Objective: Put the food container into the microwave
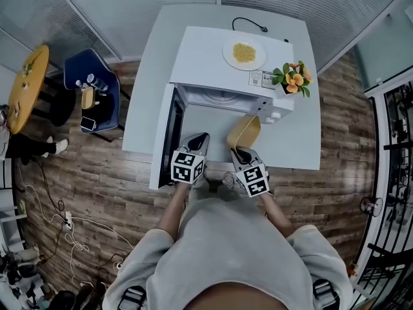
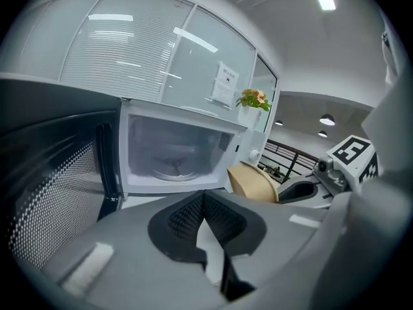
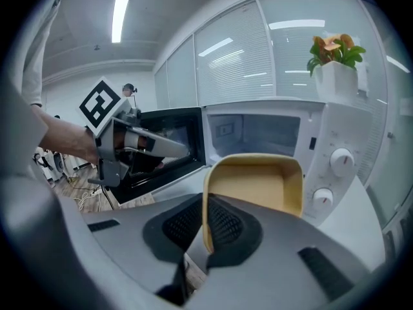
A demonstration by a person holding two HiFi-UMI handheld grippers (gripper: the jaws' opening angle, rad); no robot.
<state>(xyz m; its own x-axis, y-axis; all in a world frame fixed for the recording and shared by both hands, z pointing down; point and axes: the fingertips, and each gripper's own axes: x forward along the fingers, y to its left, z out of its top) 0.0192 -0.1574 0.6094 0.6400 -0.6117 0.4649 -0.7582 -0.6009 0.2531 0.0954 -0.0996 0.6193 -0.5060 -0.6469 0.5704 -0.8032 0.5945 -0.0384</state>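
The right claw (image 3: 205, 237) is clamped on one side wall of the tan food container (image 3: 255, 183) and nothing else supports the container. It hangs tilted above the table (image 1: 297, 144), just in front of the microwave (image 1: 219, 57) and more before the dials (image 3: 339, 160) than before the open cavity.

With a grip on one thin wall, I'd expect the container to swing or slide out between the pads if it is jolted. If it goes straight in from where it is, its far rim would likely knock the right edge of the opening or the control panel, so it wants shifting left first. The tilt would also spill any contents, though the inside looks bare from here.

The left claw (image 2: 205, 215) is closed with nothing in it, near the open door (image 2: 58, 192). A careless sweep could bump that door.

The person's own body hides the near table edge in the head view. The cavity floor is dim and hazy, so I can't tell how its turntable sits. The container's underside is out of sight.
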